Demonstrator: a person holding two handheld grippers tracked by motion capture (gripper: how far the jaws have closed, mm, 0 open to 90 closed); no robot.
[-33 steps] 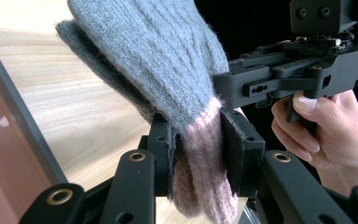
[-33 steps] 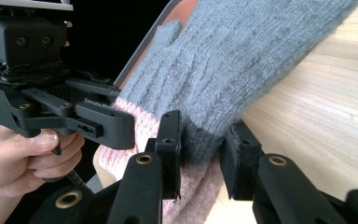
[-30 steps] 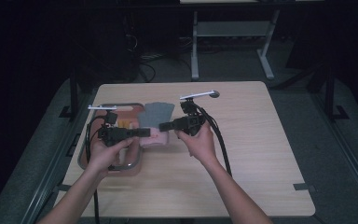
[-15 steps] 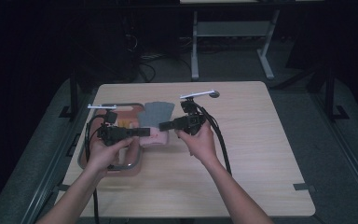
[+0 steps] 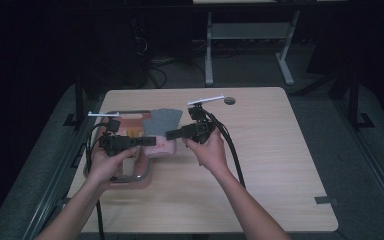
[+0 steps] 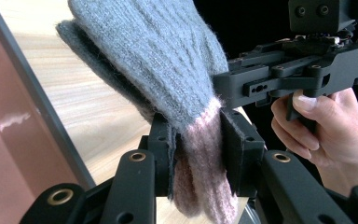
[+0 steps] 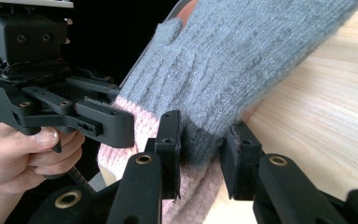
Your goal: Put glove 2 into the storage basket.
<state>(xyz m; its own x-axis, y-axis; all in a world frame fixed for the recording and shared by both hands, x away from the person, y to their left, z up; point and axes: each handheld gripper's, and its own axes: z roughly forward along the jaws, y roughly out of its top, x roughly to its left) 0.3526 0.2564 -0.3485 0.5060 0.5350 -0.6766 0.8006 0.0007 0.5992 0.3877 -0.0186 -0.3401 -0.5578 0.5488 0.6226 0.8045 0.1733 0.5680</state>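
Fingers of left gripper (image 6: 198, 144) and right gripper (image 7: 205, 144) clamped on glove (image 6: 168, 60) cuff

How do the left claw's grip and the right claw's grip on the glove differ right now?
The left claw pinches the pink cuff of the glove, while the right claw bites at the edge where grey knit meets pink. In the high view, the left claw reaches in from the tray side and the right claw comes from the opposite side, so they point at each other. Both are shut on the same glove, above the table.
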